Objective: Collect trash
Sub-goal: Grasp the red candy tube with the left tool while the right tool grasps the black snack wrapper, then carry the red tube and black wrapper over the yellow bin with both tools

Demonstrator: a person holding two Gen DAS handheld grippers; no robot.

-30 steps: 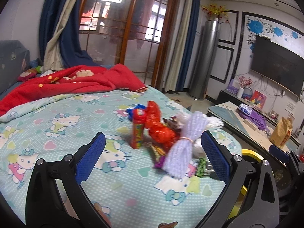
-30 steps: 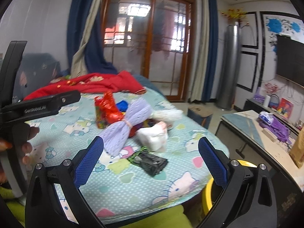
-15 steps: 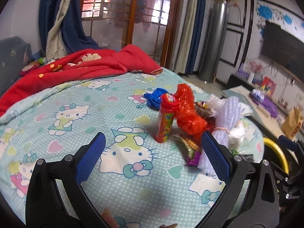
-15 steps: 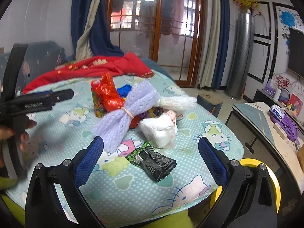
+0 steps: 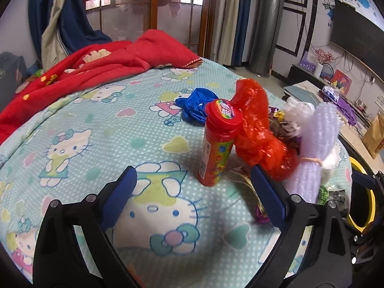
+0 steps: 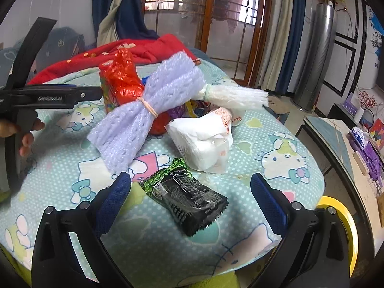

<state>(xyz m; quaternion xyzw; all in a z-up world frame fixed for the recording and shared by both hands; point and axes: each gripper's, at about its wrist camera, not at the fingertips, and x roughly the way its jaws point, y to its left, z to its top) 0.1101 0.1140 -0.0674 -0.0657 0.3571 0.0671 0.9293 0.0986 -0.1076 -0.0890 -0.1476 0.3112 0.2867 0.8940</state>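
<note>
A pile of trash lies on the Hello Kitty bedsheet [image 5: 79, 129]. In the left wrist view a red candy tube [image 5: 217, 144] stands upright against a crumpled red plastic bag [image 5: 259, 129], and a blue bag [image 5: 196, 105] lies behind them. My left gripper [image 5: 194, 190] hovers just short of the tube; its jaws are closing with nothing between the pads. In the right wrist view my right gripper [image 6: 192, 188] stands open over a black-and-green snack wrapper [image 6: 189, 199] that lies flat between its fingertips, untouched. Beyond it are a white paper bag [image 6: 206, 144] and a purple foam-net bundle [image 6: 148, 112].
A red blanket [image 5: 100, 64] is bunched at the far side of the bed. A white foam net [image 6: 235, 96] and shiny candy wrappers [image 5: 276, 117] sit in the pile. A yellow bin rim [image 6: 340, 228] shows beside the bed at the right. A low table [image 6: 336, 139] stands further right.
Both grippers have come forward and down toward the pile, so the tube and the wrapper now loom larger. The left jaws stand slightly narrower.
</note>
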